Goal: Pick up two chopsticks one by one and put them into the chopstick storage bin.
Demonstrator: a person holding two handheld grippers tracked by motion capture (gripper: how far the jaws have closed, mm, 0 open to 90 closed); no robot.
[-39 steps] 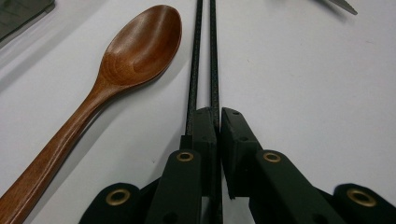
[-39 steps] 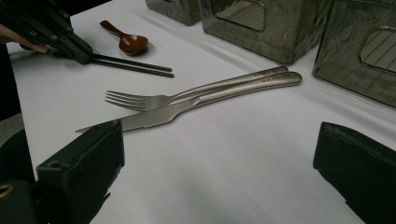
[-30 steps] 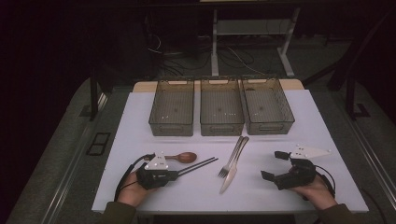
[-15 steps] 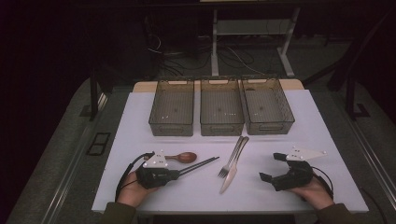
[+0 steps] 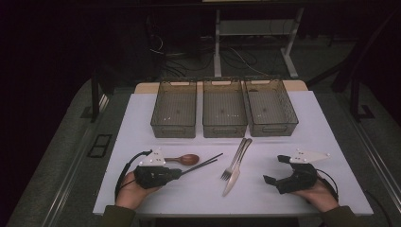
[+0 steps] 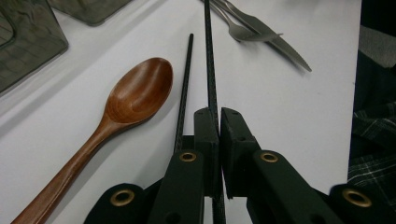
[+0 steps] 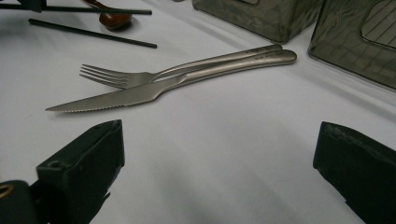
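My left gripper rests on the white table near the front left, shut on one black chopstick that runs out ahead of the jaws. The second chopstick lies just beside it on the table. A wooden spoon lies to the left of both, bowl up. A steel fork and knife lie side by side at the middle. My right gripper sits at the front right, open, with nothing between its jaws.
Three clear plastic bins stand in a row at the back of the table: left, middle and right. A person's hands hold both grippers at the table's front edge. Dark floor, cables and a desk frame lie beyond.
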